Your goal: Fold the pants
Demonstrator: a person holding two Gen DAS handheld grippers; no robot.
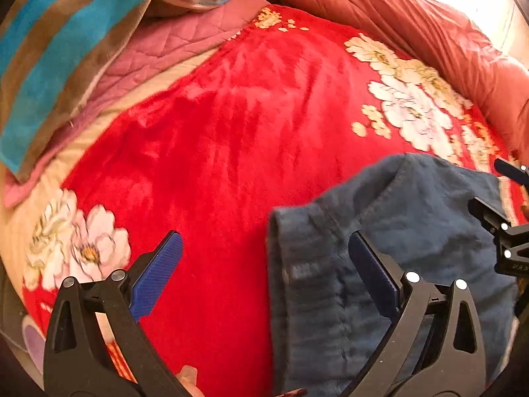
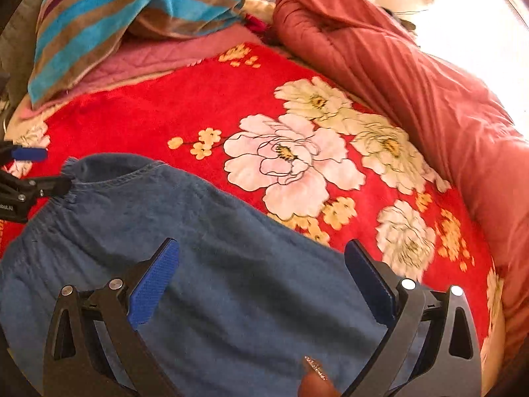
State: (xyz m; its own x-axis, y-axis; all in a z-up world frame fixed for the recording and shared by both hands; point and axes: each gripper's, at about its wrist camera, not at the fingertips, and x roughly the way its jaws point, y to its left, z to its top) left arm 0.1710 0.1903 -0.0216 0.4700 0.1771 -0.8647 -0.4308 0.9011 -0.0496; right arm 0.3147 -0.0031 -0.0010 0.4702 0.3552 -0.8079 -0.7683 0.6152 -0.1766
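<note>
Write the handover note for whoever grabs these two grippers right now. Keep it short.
Left gripper: open, holding nothing, over the left edge of the blue pants.
Right gripper: open, holding nothing, above the pants' middle.
Pants lie bunched on the red floral blanket, gathered waistband toward the left gripper.
Done: no neat fold visible.
Left: spread flat, fold, smooth.
</note>
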